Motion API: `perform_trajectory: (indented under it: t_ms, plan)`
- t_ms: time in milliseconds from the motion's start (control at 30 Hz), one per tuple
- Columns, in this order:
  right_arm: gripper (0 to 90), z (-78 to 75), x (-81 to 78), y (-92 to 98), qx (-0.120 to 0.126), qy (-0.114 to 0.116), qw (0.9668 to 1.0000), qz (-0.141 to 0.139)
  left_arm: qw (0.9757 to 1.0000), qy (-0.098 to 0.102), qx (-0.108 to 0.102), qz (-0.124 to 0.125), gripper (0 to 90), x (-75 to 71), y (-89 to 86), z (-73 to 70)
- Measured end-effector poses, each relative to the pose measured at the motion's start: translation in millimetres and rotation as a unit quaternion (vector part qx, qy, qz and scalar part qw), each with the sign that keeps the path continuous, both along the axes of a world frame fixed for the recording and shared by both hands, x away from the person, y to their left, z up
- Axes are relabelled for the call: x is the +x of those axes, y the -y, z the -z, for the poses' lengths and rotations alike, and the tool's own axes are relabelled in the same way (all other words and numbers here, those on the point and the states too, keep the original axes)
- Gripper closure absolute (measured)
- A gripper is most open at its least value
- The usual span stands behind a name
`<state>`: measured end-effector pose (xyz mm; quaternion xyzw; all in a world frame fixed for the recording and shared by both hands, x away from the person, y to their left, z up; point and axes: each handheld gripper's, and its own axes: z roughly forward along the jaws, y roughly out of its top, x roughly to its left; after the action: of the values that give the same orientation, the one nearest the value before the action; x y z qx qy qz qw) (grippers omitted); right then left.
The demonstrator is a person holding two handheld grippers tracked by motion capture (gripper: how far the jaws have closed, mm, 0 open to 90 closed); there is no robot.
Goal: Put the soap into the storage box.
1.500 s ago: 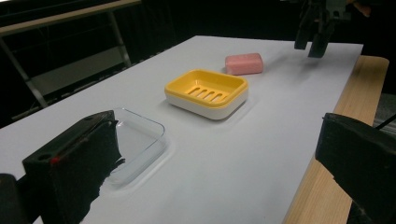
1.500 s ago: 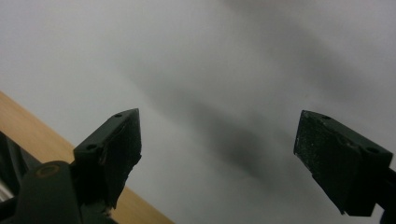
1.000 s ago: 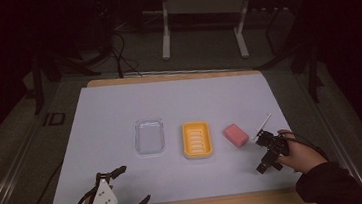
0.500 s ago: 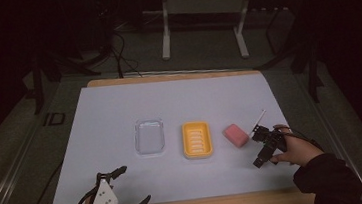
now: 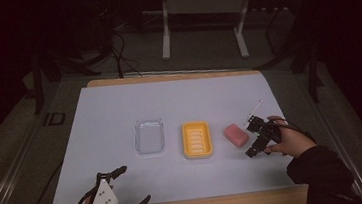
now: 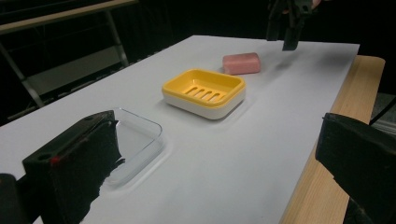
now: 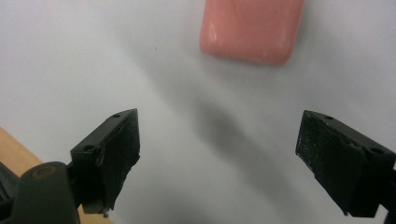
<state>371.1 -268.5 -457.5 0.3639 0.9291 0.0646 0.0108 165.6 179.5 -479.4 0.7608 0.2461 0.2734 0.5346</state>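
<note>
While right tongs [image 7: 219,163] gape, pink soap [image 7: 252,28] ahead (unobstructed).

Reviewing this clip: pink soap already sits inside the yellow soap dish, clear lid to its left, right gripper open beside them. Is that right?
Not quite. The pink soap lies on the table sheet to the right of the yellow soap dish, not inside it; the high view shows the dish empty. The clear lid is left of the dish, and the right gripper is open near the soap.
</note>
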Motion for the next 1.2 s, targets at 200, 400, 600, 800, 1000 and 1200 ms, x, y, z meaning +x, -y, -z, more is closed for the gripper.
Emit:
perform_trajectory:
  t_ms: [200,400,600,800,1000,1200]
  plan:
    - [13.9,-4.9,7.7,-7.5,0.024,0.027,0.9992,-0.016,1.0000,0.000,-0.001,0.000,0.4,0.1,-0.2,-0.1]
    - [14.6,-7.8,12.9,-14.0,0.051,0.058,0.9966,-0.027,1.0000,-0.001,0.000,0.001,0.4,0.3,-0.1,0.0]
    - [15.7,-7.4,21.8,-16.9,0.089,0.095,0.9914,-0.017,1.0000,-0.002,0.000,0.002,0.4,0.4,0.1,0.2]
    - [17.5,2.5,30.8,-20.9,0.098,0.100,0.9901,-0.010,1.0000,-0.002,0.000,0.002,0.4,0.5,-0.1,0.1]
    - [17.9,14.5,36.8,-23.4,0.090,0.107,0.9901,-0.006,1.0000,-0.002,0.000,0.003,0.4,0.3,0.1,0.2]
    - [17.9,26.2,43.1,-20.9,0.083,0.095,0.9920,0.005,1.0000,-0.003,0.000,0.004,0.4,0.4,0.1,0.2]
